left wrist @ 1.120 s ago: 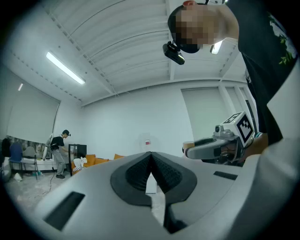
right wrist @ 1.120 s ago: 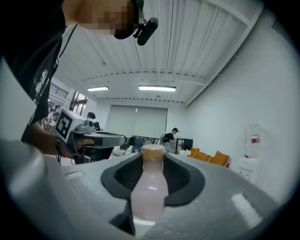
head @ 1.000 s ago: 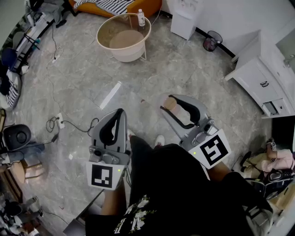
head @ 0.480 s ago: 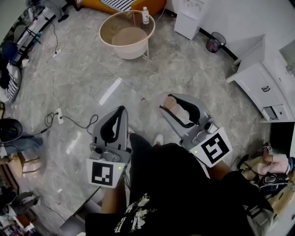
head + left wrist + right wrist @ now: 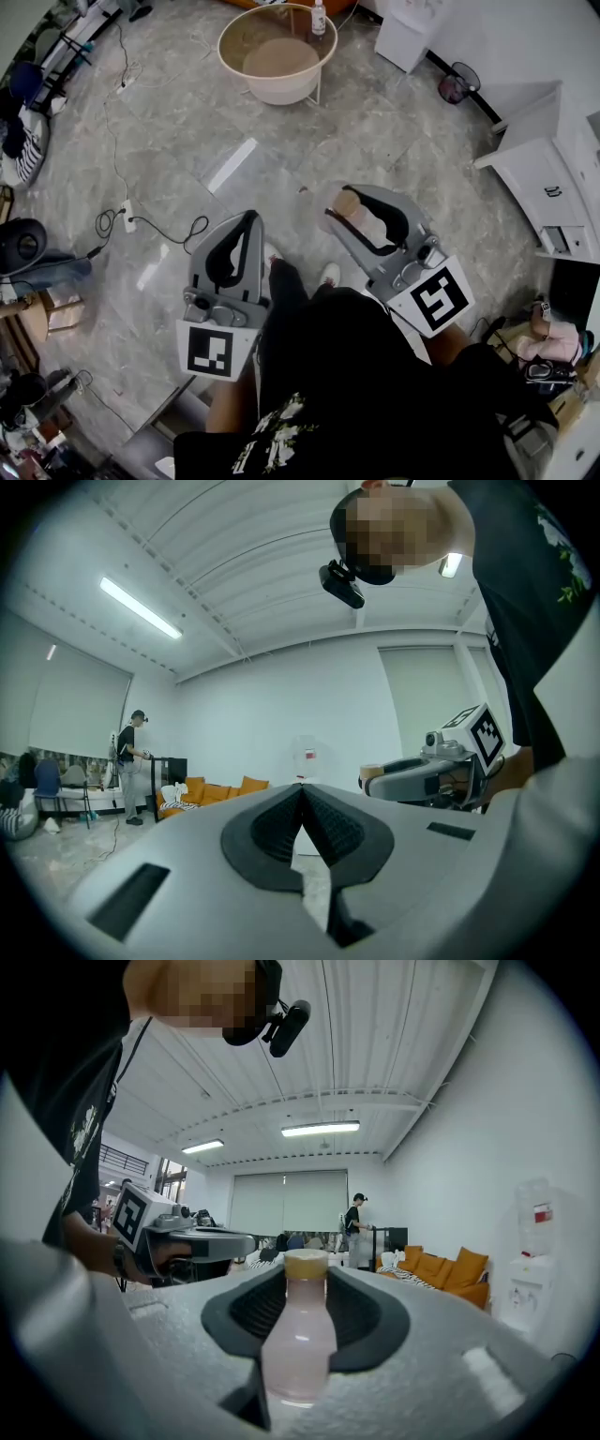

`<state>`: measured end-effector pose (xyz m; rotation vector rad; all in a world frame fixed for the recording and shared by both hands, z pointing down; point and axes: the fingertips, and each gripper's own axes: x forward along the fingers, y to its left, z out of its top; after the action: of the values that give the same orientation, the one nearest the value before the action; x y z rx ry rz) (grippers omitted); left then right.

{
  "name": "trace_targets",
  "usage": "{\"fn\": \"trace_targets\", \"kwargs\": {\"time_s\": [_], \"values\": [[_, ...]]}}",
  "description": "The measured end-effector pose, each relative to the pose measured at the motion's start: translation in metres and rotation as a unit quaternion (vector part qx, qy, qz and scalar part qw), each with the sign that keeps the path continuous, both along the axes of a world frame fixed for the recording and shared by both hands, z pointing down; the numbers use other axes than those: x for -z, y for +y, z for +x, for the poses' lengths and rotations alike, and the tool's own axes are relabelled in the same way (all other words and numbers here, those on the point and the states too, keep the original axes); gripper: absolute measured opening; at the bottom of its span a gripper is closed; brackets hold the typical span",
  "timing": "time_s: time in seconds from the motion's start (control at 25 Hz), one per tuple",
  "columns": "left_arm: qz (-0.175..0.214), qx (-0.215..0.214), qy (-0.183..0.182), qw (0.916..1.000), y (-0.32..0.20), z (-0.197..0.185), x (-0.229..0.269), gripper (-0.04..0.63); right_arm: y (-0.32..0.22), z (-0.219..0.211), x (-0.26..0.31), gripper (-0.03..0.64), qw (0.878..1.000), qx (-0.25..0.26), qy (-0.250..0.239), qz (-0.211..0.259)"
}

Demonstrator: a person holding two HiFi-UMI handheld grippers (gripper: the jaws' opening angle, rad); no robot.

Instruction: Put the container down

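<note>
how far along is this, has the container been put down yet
Done: the container, a pink bottle with a tan cap, has been picked up. In hand: the right tongs clamp it, held up above the floor; the left tongs are shut and empty. Left: lower it onto a surface and open the tongs, which has not happened yet.
</note>
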<state>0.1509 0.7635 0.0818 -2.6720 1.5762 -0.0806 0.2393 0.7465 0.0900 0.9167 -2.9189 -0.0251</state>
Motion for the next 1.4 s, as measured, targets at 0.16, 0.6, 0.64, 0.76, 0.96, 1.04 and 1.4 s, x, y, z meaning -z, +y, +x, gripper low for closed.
{"fn": "trace_targets", "kwargs": {"time_s": [0.16,0.6,0.64,0.76,0.96,1.04,1.4], "values": [[-0.006,0.005,-0.004,1.0,-0.011,-0.034,-0.002,0.005,-0.017,-0.028,-0.002,0.127,1.0,0.001,0.006,0.004],[0.0,-0.021,-0.017,0.9996,-0.041,-0.123,-0.001,0.005,-0.051,-0.111,0.0,0.127,1.0,-0.011,0.018,0.012],[0.002,-0.025,-0.017,0.9996,-0.043,-0.129,-0.002,0.006,-0.053,-0.117,0.0,0.127,1.0,-0.015,0.018,0.011],[0.006,-0.034,-0.015,0.9993,-0.049,-0.147,-0.002,0.006,-0.06,-0.134,0.0,0.127,0.999,-0.026,0.025,0.01],[0.008,-0.024,0.011,0.9996,-0.062,-0.193,-0.003,0.006,-0.073,-0.165,0.003,0.127,0.999,-0.039,0.03,0.019],[0.009,-0.021,0.015,0.9996,-0.063,-0.209,-0.004,0.006,-0.076,-0.176,0.003,0.127,0.998,-0.044,0.029,0.022],[0.019,-0.011,0.012,0.9997,-0.065,-0.268,-0.008,0.006,-0.08,-0.226,0.004,0.127,0.998,-0.05,0.017,0.032]]}}
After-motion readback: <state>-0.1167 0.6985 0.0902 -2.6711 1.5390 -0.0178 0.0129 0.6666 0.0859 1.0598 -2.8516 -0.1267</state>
